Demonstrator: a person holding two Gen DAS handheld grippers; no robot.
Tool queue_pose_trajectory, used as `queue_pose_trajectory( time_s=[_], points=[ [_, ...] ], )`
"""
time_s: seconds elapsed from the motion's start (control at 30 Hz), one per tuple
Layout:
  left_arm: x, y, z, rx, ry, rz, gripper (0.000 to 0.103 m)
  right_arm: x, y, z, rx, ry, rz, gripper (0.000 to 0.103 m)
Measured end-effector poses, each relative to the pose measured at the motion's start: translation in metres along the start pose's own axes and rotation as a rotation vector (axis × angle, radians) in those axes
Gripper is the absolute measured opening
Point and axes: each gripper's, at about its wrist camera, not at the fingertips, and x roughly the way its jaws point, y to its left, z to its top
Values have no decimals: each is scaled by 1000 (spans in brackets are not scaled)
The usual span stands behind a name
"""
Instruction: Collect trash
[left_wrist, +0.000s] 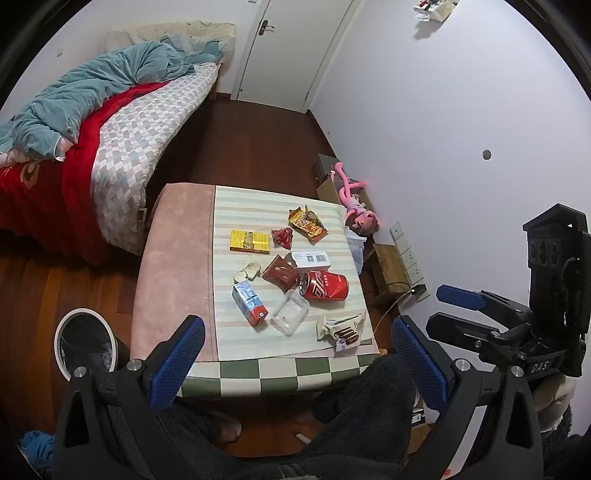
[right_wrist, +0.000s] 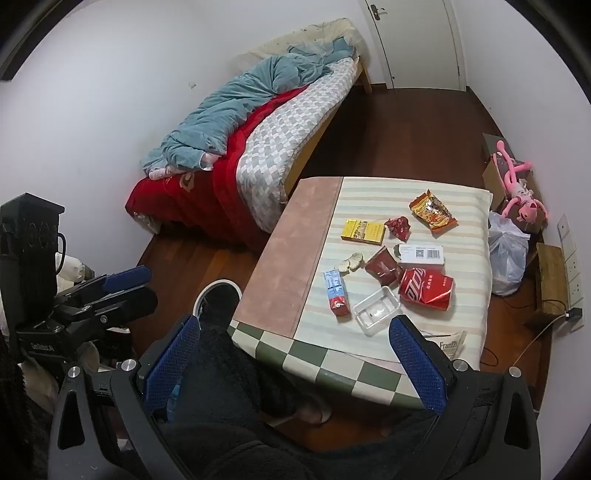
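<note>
Trash lies on a striped table (left_wrist: 236, 317) (right_wrist: 469, 258): a red cola can (left_wrist: 327, 285) (right_wrist: 426, 288), a clear plastic tray (left_wrist: 290, 312) (right_wrist: 376, 309), a small milk carton (left_wrist: 249, 302) (right_wrist: 336, 292), a yellow box (left_wrist: 249, 242) (right_wrist: 362, 232), a white box (left_wrist: 311, 259) (right_wrist: 421, 254), red wrappers (left_wrist: 282, 275) (right_wrist: 384, 266), an orange snack bag (left_wrist: 307, 222) (right_wrist: 433, 210) and a biscuit wrapper (left_wrist: 341, 328) (right_wrist: 450, 345). A white bin with a black liner (left_wrist: 86, 343) (right_wrist: 218, 299) stands on the floor left of the table. My left gripper (left_wrist: 295, 365) and right gripper (right_wrist: 295, 365) are both open and empty, held above the table's near edge.
A bed (left_wrist: 122, 122) (right_wrist: 266, 140) with blue and red covers stands to the left. A pink plush toy (left_wrist: 356, 206) (right_wrist: 517, 192), boxes and a white plastic bag (right_wrist: 508, 251) lie by the right wall. A closed door (left_wrist: 288, 48) is at the back. My dark-clothed legs (left_wrist: 369, 398) are below.
</note>
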Motion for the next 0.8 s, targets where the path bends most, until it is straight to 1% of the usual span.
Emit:
queue_pose_trajectory(
  time_s=[0.8],
  points=[
    [2, -3, 4, 4, 2, 0, 103, -1, -1, 3, -14, -1, -11, 103]
  ],
)
